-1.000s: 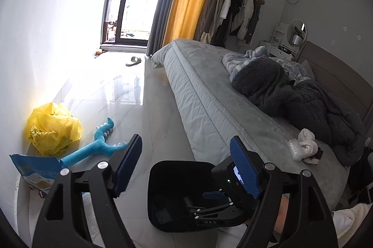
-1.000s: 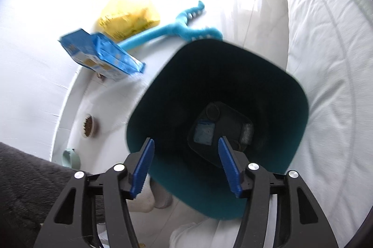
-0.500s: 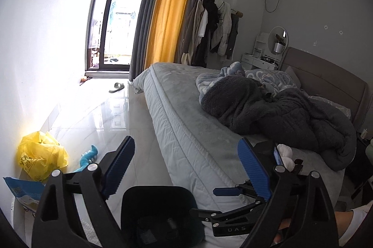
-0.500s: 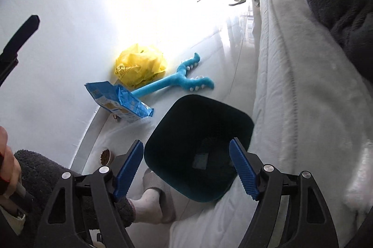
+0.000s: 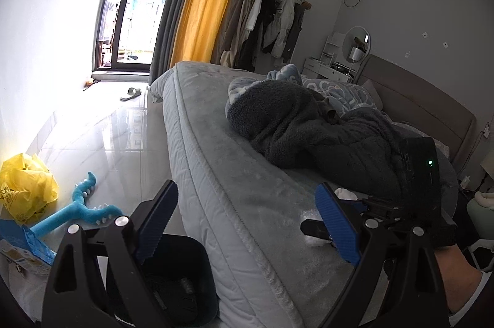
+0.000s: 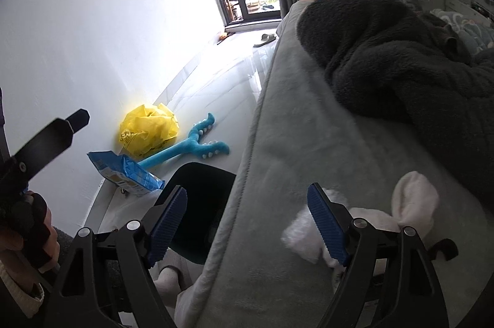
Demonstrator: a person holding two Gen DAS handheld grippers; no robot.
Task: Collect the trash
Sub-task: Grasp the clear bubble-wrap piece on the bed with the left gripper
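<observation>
A dark teal trash bin (image 6: pixel 200 195) stands on the floor against the bed's side, also low in the left wrist view as the bin (image 5: pixel 182 275). My right gripper (image 6: pixel 247 223) hangs over the bed edge, its jaws opening with nothing between them. A white crumpled wad (image 6: pixel 298 234) and a white fluffy bundle (image 6: pixel 413 201) lie on the bed just behind its right pad. My left gripper (image 5: pixel 247 223) is open and empty above the bin and the mattress edge. By the wall lie a yellow plastic bag (image 6: pixel 148 130) and a blue snack bag (image 6: pixel 123 173).
A grey bed (image 5: pixel 234 173) with a dark fleece blanket (image 5: pixel 308 130) fills the right side. A blue plush toy (image 6: pixel 185 149) lies on the glossy floor beside the bin. A slipper (image 5: pixel 131 93) sits near the balcony door. A person's socked foot (image 6: pixel 168 278) stands by the bin.
Both grippers rose from over the bin toward the bed. The right gripper tilted up from the bin's inside to the mattress edge, and both sets of jaws spread wider.
</observation>
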